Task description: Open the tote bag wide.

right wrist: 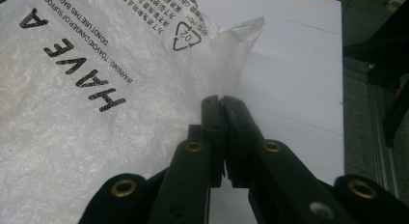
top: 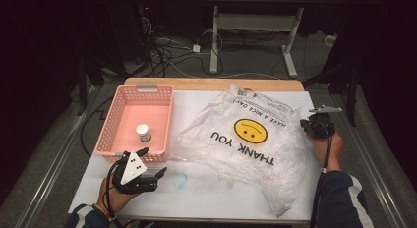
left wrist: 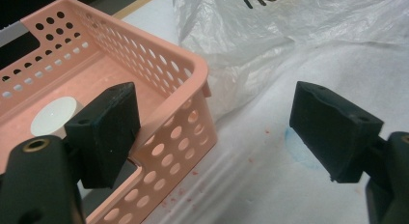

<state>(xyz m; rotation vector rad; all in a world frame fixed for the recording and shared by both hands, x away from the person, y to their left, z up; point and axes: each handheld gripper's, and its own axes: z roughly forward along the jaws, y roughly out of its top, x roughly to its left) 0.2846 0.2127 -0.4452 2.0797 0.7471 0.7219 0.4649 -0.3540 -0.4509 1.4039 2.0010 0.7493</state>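
With the right tool [right wrist: 223, 101] clenched on what looks like the bag's [top: 246, 139] right edge, mid-counter [top: 206, 193], and the left tool [left wrist: 212, 132] released by the basket's [left wrist: 193, 69] near corner, lift slowly lest the film tear.

Bag [top: 246, 139]: clear plastic, smiley print, crumpled flat, table centre-right.
Basket [top: 109, 134]: pink, perforated, far left.
Bottle [top: 143, 132]: white-capped, upright inside basket.

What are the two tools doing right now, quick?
Left tool: open, holding nothing, by the pink basket.
Right tool: closed, pinching the edge of the plastic bag.
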